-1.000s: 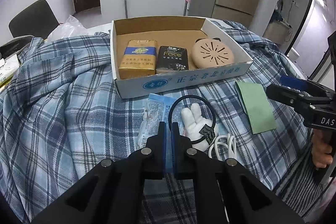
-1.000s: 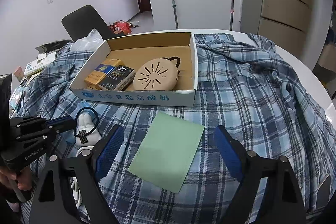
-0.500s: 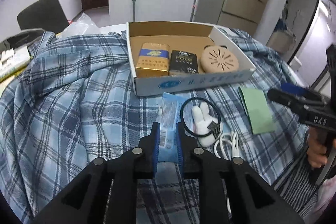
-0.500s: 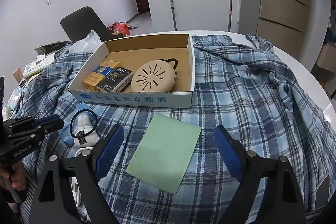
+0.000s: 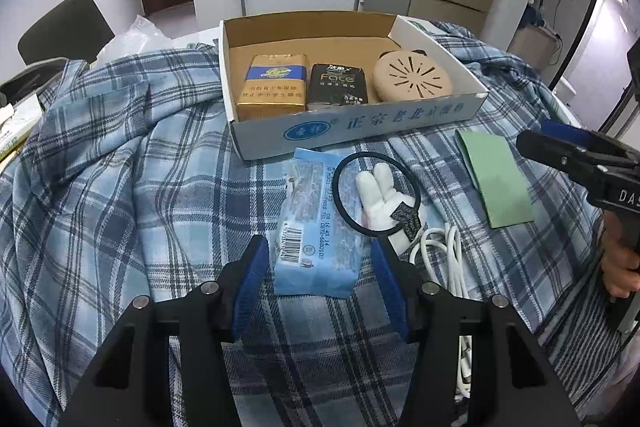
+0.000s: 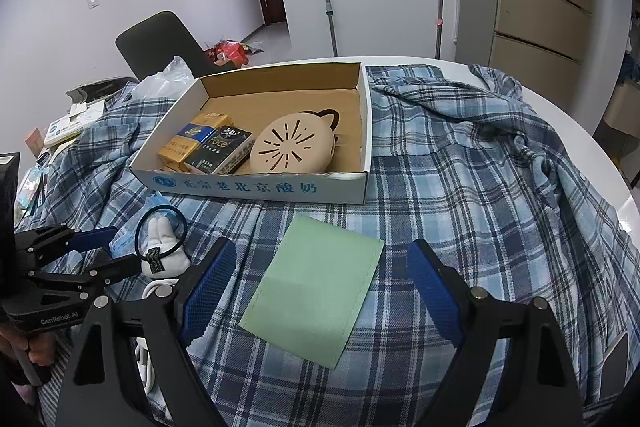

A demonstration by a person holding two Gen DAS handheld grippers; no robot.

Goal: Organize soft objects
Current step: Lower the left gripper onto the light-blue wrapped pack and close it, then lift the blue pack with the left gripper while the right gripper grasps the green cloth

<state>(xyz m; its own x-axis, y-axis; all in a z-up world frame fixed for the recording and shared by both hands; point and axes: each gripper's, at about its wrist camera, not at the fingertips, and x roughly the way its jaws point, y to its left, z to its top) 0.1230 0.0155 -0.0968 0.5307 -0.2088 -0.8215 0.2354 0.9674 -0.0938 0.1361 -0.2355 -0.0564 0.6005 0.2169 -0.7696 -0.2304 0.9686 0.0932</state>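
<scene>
Between the wide-open left gripper point(image 5: 318, 277) fingers, a flat pale-blue tissue pack point(image 5: 316, 223); right gripper point(image 6: 316, 287) also wide.

On the table, a plaid shirt point(image 5: 120, 167) spread out; on it, far and central, an open cardboard box point(image 5: 360, 123). Inside the box, left to right — a cigarette pack point(image 5: 274, 85), a tissue pack point(image 5: 338, 85), a round vented case point(image 5: 412, 81). Just near of the box, a wrapped tissue packet point(image 5: 316, 227); right of it and partly on it, a plush toy point(image 5: 380, 203) ringed by a hair tie point(image 5: 340, 195). Near-right of the toy, a coiled cable point(image 5: 444, 255). Farther right — a cloth point(image 5: 496, 175), flat on the shirt.
</scene>
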